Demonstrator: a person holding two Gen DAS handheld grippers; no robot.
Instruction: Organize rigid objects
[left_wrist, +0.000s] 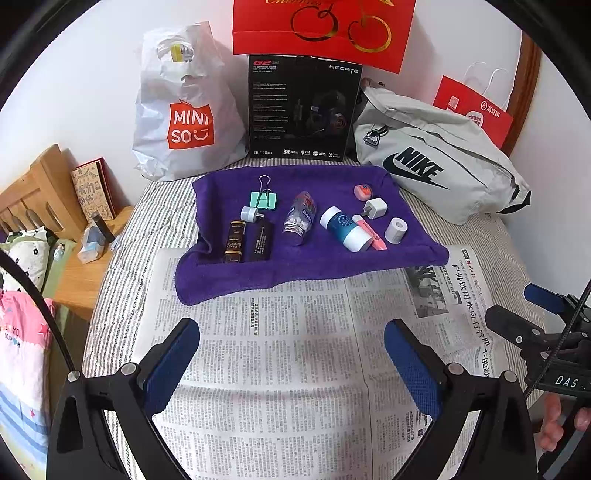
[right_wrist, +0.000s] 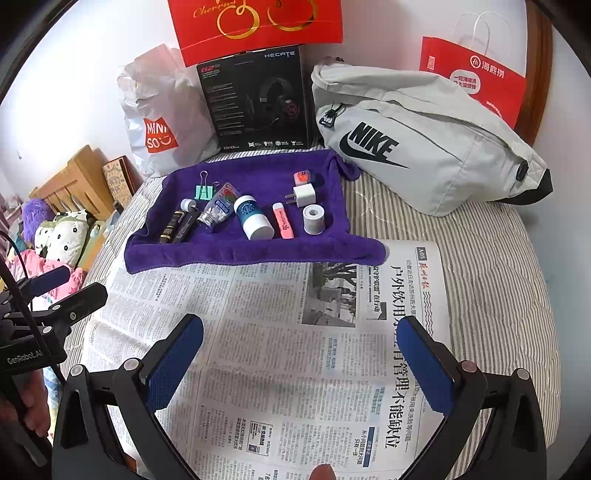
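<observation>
A purple towel (left_wrist: 295, 266) (right_wrist: 236, 251) lies on the bed with several small items on it: a green binder clip (left_wrist: 263, 199) (right_wrist: 204, 191), a clear pill bottle (left_wrist: 300, 218) (right_wrist: 218, 211), a blue-and-white bottle (left_wrist: 345, 229) (right_wrist: 253, 217), a pink highlighter (left_wrist: 369, 232) (right_wrist: 282, 220), a white charger (left_wrist: 375, 208) (right_wrist: 303, 195), a white tape roll (left_wrist: 395, 230) (right_wrist: 314, 219) and two dark tubes (left_wrist: 249, 242) (right_wrist: 177, 227). My left gripper (left_wrist: 291, 365) and right gripper (right_wrist: 301, 363) are open and empty over a newspaper (left_wrist: 295, 369) (right_wrist: 295, 350), well short of the towel.
Behind the towel stand a white Miniso bag (left_wrist: 188, 110), a black headset box (left_wrist: 303, 110), a grey Nike bag (left_wrist: 443, 158) and red paper bags (left_wrist: 476, 107). A wooden bedside shelf (left_wrist: 74, 266) is at the left. The striped bedcover (right_wrist: 480, 258) surrounds the newspaper.
</observation>
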